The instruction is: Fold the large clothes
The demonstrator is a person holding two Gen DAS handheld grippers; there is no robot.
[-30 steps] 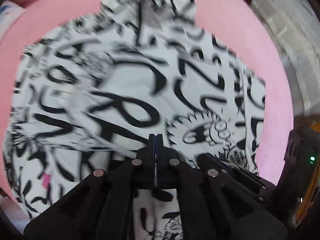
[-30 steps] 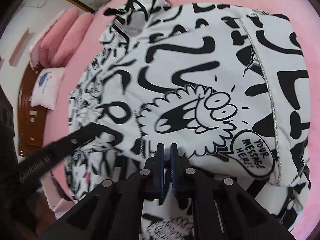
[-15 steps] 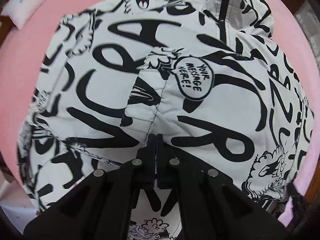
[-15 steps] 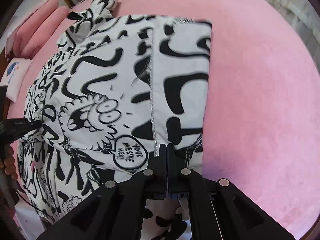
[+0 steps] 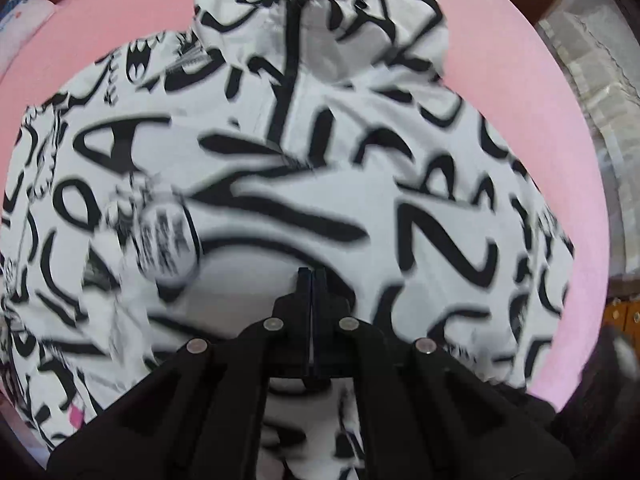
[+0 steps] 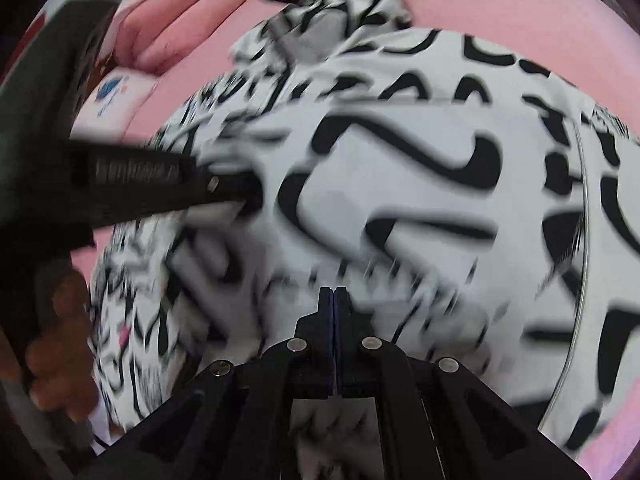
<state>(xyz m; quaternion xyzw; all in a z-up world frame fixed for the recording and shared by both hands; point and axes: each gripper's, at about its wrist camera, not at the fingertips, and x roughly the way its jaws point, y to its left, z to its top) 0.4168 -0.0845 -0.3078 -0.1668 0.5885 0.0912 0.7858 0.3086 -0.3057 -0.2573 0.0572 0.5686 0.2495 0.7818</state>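
Observation:
A white jacket (image 5: 320,184) with black graffiti print lies spread on the pink bed (image 5: 532,92), its black zip and collar at the top of the left wrist view. My left gripper (image 5: 311,276) is shut just over the middle of the cloth, and no fold shows between its fingers. In the right wrist view the same jacket (image 6: 400,184) fills the frame, blurred by motion. My right gripper (image 6: 333,294) is shut above it, with nothing seen pinched. The left gripper (image 6: 224,190) reaches in from the left, its tip on the cloth.
Pink pillows (image 6: 172,20) and a small white pillow (image 6: 116,92) with a blue logo lie at the head of the bed. A person's hand (image 6: 60,360) shows at the lower left. Wooden furniture (image 5: 624,312) and a plastic-covered thing (image 5: 600,60) stand past the bed's right edge.
The right gripper's small gap closed, and it swung from the jacket's right edge back over its middle. The left view shifted across the jacket, so the speech-bubble print slid to the left.

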